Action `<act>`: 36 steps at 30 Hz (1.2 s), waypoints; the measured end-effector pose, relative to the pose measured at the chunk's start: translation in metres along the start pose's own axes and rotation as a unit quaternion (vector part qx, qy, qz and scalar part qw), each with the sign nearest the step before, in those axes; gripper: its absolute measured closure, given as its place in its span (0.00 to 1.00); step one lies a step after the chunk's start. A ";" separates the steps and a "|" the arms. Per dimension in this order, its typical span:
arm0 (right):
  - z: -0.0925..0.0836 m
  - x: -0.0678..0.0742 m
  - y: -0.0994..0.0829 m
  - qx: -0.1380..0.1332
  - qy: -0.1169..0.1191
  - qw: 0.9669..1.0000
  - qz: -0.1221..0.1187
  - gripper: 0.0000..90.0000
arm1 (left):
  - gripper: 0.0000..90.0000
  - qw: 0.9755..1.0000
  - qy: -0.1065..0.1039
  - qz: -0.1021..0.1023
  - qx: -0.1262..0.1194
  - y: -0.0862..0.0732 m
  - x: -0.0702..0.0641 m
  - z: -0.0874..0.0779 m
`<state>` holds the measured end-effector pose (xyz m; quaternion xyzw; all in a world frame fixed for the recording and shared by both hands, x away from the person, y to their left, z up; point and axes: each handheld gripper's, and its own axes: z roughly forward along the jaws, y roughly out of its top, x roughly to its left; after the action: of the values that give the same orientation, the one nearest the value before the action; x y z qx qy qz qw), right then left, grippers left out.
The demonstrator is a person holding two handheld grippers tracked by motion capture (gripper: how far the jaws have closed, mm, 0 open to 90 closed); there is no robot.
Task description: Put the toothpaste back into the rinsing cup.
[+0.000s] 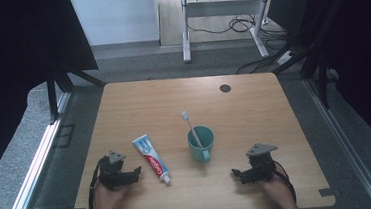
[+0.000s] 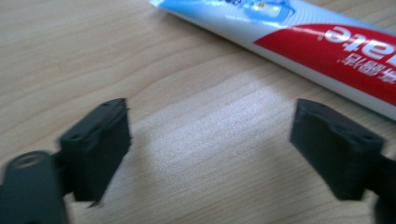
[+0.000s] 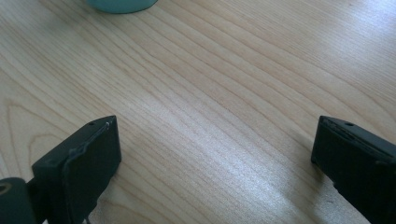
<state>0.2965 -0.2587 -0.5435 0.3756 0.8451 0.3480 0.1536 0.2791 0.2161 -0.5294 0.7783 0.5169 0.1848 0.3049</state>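
Note:
A white, blue and red toothpaste tube (image 1: 151,159) lies flat on the wooden table (image 1: 138,103), cap toward the front edge. To its right stands a teal mug (image 1: 201,143) with a pink toothbrush (image 1: 190,127) leaning in it. My left gripper (image 1: 137,172) rests near the front left, just left of the tube; its jaws stand apart over bare wood (image 2: 209,149), with the toothpaste tube (image 2: 299,42) lying beyond them. My right gripper (image 1: 235,174) sits at the front right, open over bare wood (image 3: 212,154), and the teal mug's base (image 3: 121,4) shows at the top edge.
A dark round cable hole (image 1: 225,88) sits near the table's far edge. Black frame posts stand at both sides of the table. A desk frame with cables stands on the floor beyond.

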 end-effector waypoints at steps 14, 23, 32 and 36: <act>-0.001 -0.001 0.000 -0.006 -0.008 1.000 0.009 0.06 | 0.99 0.999 -0.037 -0.004 -0.012 0.015 0.015 0.008; -0.001 -0.001 0.000 -0.005 -0.009 1.000 0.009 0.06 | 1.00 1.000 -0.020 -0.013 -0.002 0.033 0.023 0.020; -0.001 -0.001 0.000 -0.005 -0.009 1.000 0.009 0.06 | 1.00 0.999 -0.017 -0.025 0.018 0.043 0.026 0.036; -0.001 -0.001 0.000 -0.005 -0.009 1.000 0.009 0.06 | 1.00 0.999 -0.021 -0.030 0.025 0.047 0.026 0.042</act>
<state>0.2965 -0.2602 -0.5430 0.3857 0.8384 0.3504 0.1597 0.3473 0.2147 -0.5298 0.7737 0.5376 0.1461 0.3018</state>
